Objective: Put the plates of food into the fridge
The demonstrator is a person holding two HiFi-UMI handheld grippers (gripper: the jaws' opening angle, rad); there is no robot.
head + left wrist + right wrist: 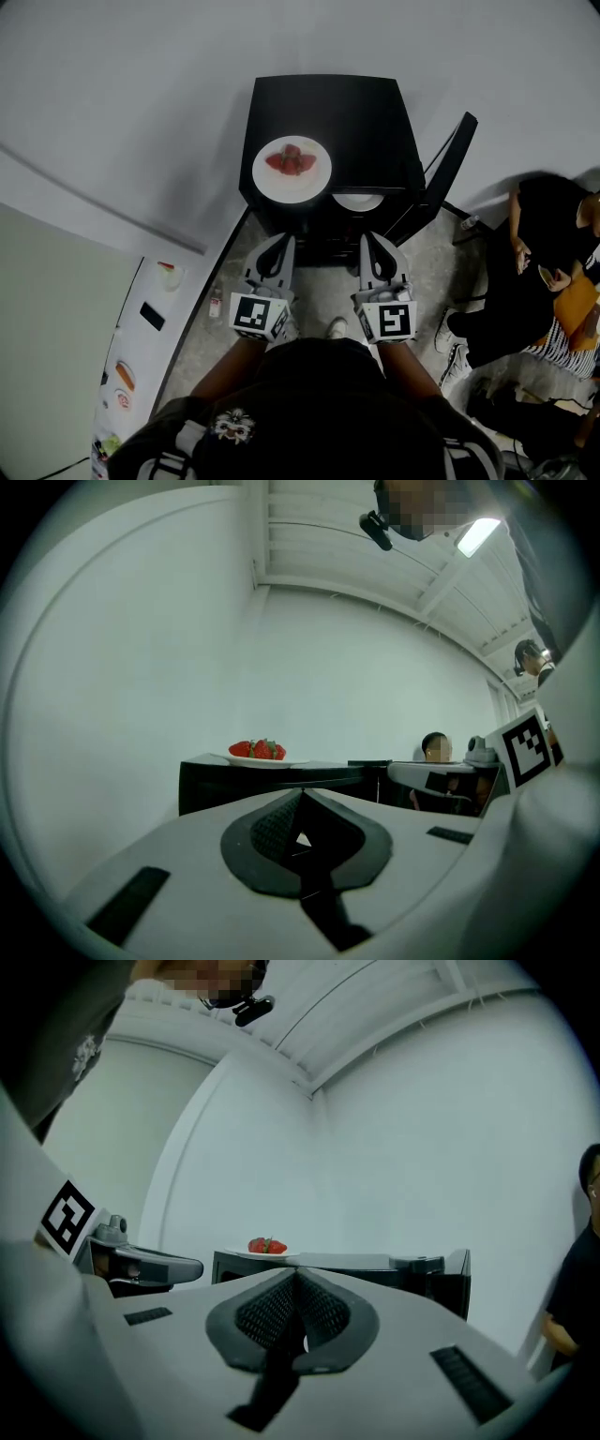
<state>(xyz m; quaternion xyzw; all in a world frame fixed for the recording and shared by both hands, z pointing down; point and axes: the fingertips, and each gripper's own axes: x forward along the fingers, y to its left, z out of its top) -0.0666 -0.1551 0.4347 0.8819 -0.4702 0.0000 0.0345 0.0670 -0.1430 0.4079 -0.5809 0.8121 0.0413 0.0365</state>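
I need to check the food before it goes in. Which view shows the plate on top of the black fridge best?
The head view: it looks down on the plate, its whole rim and the red food visible. Both gripper views show it small, distant and edge-on, the red food on top.

I can read no words, numbers or brand names anywhere. The left marker cube and the right marker cube carry only black-and-white square code patterns, and the pale emblem on the dark top is too small to read.
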